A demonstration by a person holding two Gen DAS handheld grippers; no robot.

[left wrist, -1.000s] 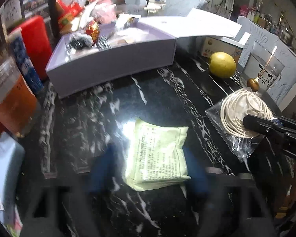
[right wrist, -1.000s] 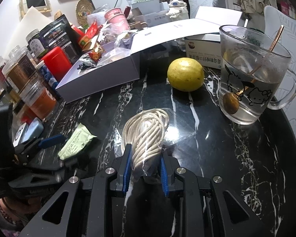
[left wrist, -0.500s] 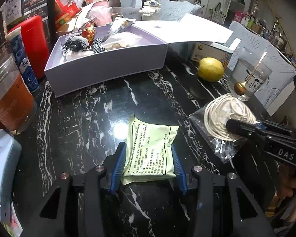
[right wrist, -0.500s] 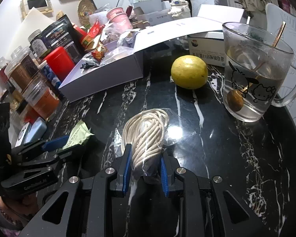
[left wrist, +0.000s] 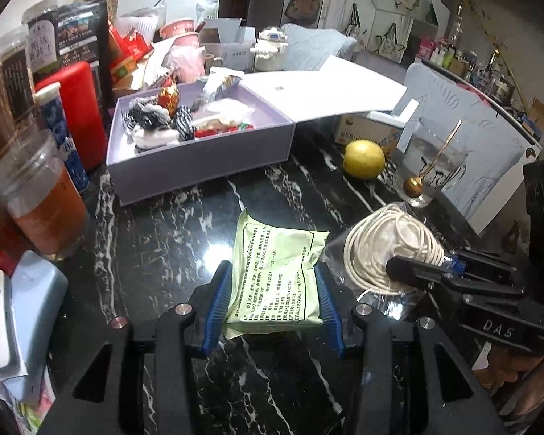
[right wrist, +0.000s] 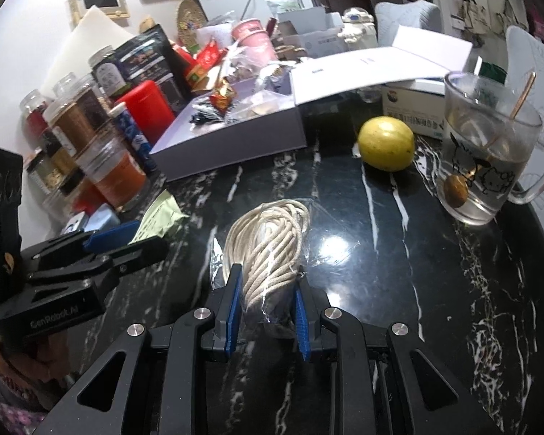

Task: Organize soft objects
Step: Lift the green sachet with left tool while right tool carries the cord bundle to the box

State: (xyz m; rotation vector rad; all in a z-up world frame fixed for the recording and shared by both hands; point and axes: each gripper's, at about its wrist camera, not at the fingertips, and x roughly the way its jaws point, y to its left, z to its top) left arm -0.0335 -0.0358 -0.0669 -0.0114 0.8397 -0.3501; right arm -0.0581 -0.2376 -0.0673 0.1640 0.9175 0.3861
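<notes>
The left gripper (left wrist: 273,299) has its jaws clamped on a green packet (left wrist: 277,277); the right gripper (right wrist: 266,311) pinches a bagged cord coil (right wrist: 268,243). At 11 o'clock on the counter (left wrist: 170,239), only the left view shows inside the open lavender box (left wrist: 199,165).

The counter (left wrist: 185,224) is glossy black marble with white veins, the packet (left wrist: 277,275) matt green paper, the cord (right wrist: 272,239) rough under clear crinkly plastic.

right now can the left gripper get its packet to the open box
Probably yes: the left gripper holds the green packet, and bare tabletop lies between it and the box, whose top is open.
</notes>
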